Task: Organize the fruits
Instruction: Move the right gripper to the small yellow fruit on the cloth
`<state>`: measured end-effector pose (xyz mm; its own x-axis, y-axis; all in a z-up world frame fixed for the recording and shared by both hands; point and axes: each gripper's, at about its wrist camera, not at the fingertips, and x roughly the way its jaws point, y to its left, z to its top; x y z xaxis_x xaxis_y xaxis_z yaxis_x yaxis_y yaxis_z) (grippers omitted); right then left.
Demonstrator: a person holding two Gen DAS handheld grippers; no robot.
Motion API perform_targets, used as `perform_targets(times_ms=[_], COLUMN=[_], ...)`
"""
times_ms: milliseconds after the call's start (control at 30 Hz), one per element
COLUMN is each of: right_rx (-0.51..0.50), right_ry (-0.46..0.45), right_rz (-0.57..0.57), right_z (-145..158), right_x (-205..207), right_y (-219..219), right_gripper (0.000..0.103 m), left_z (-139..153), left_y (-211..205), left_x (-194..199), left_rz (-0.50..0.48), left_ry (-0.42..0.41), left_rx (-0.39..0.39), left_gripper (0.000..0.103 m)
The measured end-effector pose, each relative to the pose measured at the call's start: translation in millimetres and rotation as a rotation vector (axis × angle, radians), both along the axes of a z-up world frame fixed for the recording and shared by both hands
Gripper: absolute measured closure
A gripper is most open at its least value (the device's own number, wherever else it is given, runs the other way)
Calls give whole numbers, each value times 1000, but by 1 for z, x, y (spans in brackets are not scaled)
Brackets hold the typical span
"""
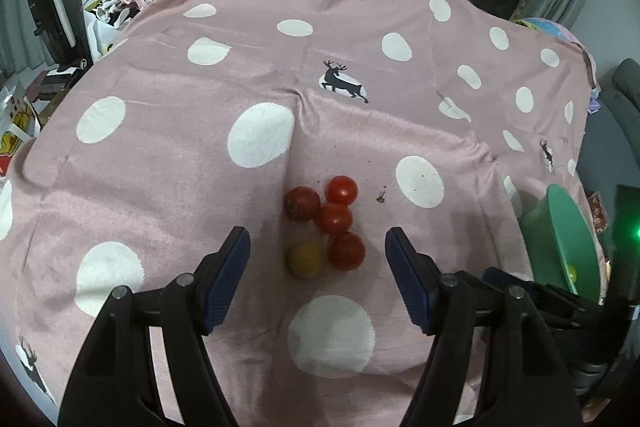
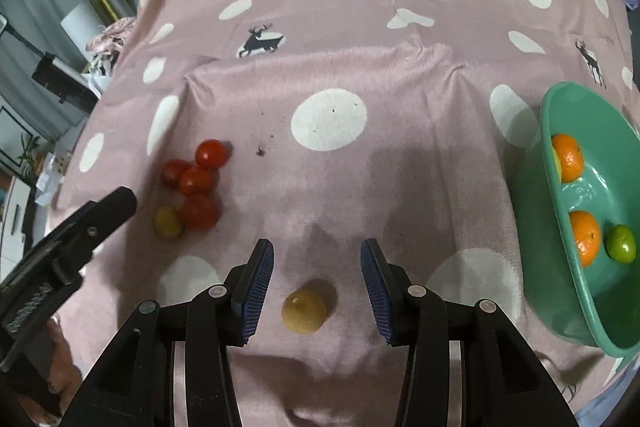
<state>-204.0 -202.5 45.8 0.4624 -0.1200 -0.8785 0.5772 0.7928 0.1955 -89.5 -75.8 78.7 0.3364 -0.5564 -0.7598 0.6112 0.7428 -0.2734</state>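
Note:
Several red cherry tomatoes [image 1: 334,217] and a yellow one [image 1: 305,259] lie bunched on the pink dotted cloth [image 1: 168,163]. My left gripper [image 1: 318,241] hovers open just in front of them, its pads wide on either side and touching nothing. In the right wrist view the same bunch [image 2: 196,183] lies at the left, with a left finger [image 2: 114,205] beside it. My right gripper [image 2: 317,247] stands open over a lone yellow fruit [image 2: 304,311], which lies between the pads with gaps on both sides.
A green bowl [image 2: 592,303] sits at the cloth's right edge, holding two oranges [image 2: 568,157] and a small green fruit [image 2: 620,247]. The bowl [image 1: 560,223] also shows at the left wrist view's right rim. Dark crumbs [image 2: 261,149] dot the cloth.

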Motion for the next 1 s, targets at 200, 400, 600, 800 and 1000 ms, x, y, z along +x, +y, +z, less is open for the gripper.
perform_targets(times_ms=[200, 400, 600, 800, 1000], right_rx=[3, 53, 50, 51, 56], right_ry=[39, 43, 31, 26, 16], right_rz=[6, 19, 49, 63, 63], right_z=[-11, -18, -14, -11, -8], right_x=[7, 8, 7, 6, 2], right_y=[0, -4, 0, -1, -2], right_gripper=[57, 57, 57, 57, 57], left_z=[-2, -4, -4, -6, -9], left_y=[-3, -7, -8, -13, -17], left_x=[-1, -2, -4, -8, -9], left_rz=[-2, -14, -27, -45, -55], left_ry=[3, -3, 10, 7, 8], left_rx=[16, 30, 12, 19, 32], left_gripper=[33, 34, 35, 35, 35])
